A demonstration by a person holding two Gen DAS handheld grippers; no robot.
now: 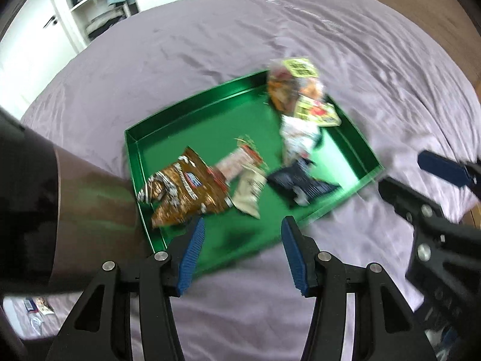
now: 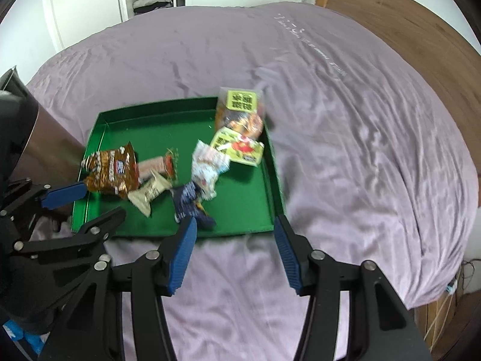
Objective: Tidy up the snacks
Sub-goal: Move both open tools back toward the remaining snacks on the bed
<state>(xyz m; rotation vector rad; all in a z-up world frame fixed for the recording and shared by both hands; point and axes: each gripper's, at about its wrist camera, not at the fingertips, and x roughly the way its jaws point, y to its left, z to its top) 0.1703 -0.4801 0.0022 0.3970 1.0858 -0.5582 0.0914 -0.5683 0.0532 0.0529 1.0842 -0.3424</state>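
**Both grippers hang empty over the near rim of the snack tray**

A green tray [image 2: 99, 138] sits on a bed covered with a wrinkled lilac sheet [image 2: 345, 120], and every snack in view lies inside it. A brown chocolate bag [image 2: 112, 171] lies at the left end, with a pale wrapper [image 2: 150, 194] and a reddish packet [image 2: 156, 165] just beside it. A dark blue packet [image 2: 188, 200] rests near the front wall, touching a white crumpled packet [image 2: 207, 162]. A yellow-green packet [image 2: 237, 147] and a clear bag with a yellow label [image 2: 240, 111] crowd the far right corner, the bag leaning on the rim.

The left gripper [image 1: 243, 249] has its jaws apart with nothing between them; seen from its own camera, the chocolate bag lies ahead and slightly left of its fingers. The right gripper [image 2: 234, 246] is likewise parted and empty, poised over the tray's near right corner. From there the dark blue packet lies just ahead and left of its left finger, its long axis running roughly away from the camera.

By this reading, the left hand is nearer the brown bag and the right nearer the blue packet. Either would need to move forward and down over the front wall. Motion blur hides finer detail on the wrappers.
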